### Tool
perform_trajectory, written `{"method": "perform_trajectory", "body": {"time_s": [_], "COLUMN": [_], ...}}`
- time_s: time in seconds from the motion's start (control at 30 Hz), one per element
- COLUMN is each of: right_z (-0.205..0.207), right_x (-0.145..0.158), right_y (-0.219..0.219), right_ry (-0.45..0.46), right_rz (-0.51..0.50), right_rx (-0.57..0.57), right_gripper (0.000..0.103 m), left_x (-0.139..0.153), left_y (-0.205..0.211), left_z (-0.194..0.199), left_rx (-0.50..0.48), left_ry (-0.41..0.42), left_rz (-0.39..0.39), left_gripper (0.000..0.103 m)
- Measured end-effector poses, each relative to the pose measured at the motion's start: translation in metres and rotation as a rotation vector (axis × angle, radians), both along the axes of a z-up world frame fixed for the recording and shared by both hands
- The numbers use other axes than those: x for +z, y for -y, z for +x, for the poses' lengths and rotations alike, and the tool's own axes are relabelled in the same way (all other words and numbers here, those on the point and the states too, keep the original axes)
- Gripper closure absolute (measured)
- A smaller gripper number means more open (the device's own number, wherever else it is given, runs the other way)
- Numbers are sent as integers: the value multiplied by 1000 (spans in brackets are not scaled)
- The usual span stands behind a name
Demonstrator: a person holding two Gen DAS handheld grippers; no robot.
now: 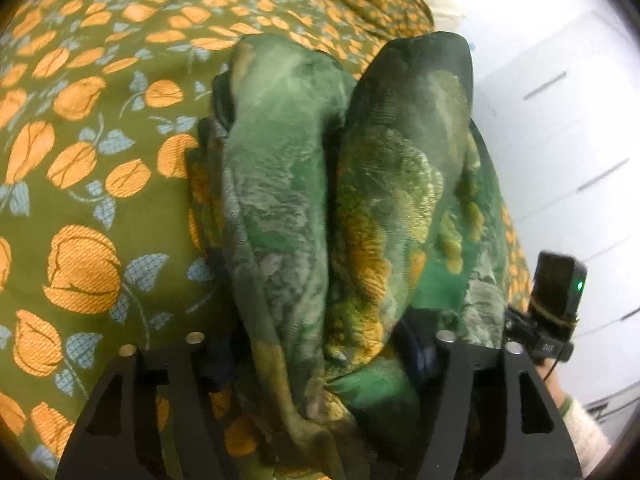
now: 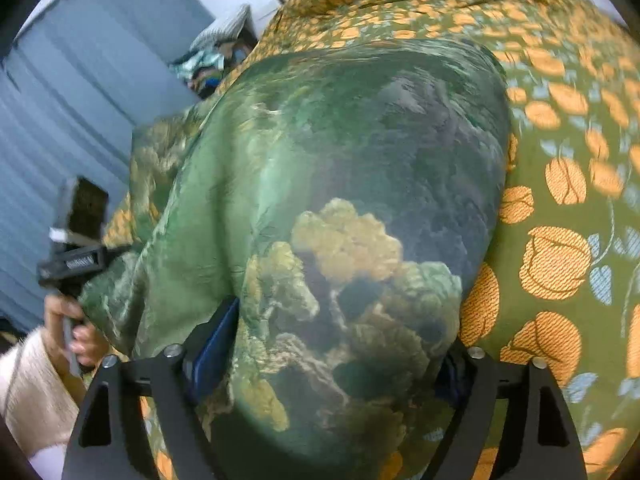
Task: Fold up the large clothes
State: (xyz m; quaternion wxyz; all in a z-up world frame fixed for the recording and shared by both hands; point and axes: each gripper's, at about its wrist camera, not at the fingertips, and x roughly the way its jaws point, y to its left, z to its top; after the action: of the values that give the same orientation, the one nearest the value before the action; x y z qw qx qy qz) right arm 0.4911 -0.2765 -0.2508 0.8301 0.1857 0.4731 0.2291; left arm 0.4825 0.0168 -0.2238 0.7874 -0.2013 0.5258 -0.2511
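Bedspread covers the whole work surface: olive green, woven with orange tulip buds and pale blue leaves, wrinkled toward the far edge. White cabinet fronts with slim dark bar handles stand past the bed's edge in the left wrist view. Grey-blue panelled wall runs behind the bed in the right wrist view, with a small heap of mixed fabrics at the bed's far corner.

Green printed garment, silky, with mottled yellow and grey patches, lies on the bedspread near the bed's edge and drapes up over both tools. Left gripper: cloth bunched in two thick folds between the fingers, jaws spread fairly wide, can't tell if the pads actually press it. Right gripper: jaws wide, blue pad visible on one finger, fabric sheet lying over and between the fingers; grip unclear too.

Each view catches the other tool's black camera block at the frame side. Hand in a cream knitted sleeve holds the left tool's handle.
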Motion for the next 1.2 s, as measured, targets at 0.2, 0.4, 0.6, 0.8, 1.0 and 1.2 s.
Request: {"method": "perform_trajectory", "body": {"time_s": [0.2, 0.4, 0.6, 0.8, 1.0, 1.2], "right_z": [-13, -64, -136, -206, -254, -297], "right_x": [13, 61, 103, 152, 175, 188], "right_y": [12, 17, 2, -27, -58, -73], "right_ry": [-13, 71, 166, 235, 281, 295], "right_rz": [38, -202, -500, -546, -517, -495], "right_rx": [-71, -155, -179, -242, -276, -320], "right_gripper": [0, 0, 0, 0, 0, 0], "left_x": [40, 93, 116, 146, 165, 165], "left_y": [-19, -24, -9, 12, 28, 34], "left_z": [-27, -101, -154, -211, -271, -303], "left_rx": [69, 154, 222, 277, 276, 250], "left_ry": [127, 412, 550, 530, 556, 533], "left_rz": [103, 468, 651, 647, 665, 679], "left_gripper": [11, 1, 0, 0, 0, 0]}}
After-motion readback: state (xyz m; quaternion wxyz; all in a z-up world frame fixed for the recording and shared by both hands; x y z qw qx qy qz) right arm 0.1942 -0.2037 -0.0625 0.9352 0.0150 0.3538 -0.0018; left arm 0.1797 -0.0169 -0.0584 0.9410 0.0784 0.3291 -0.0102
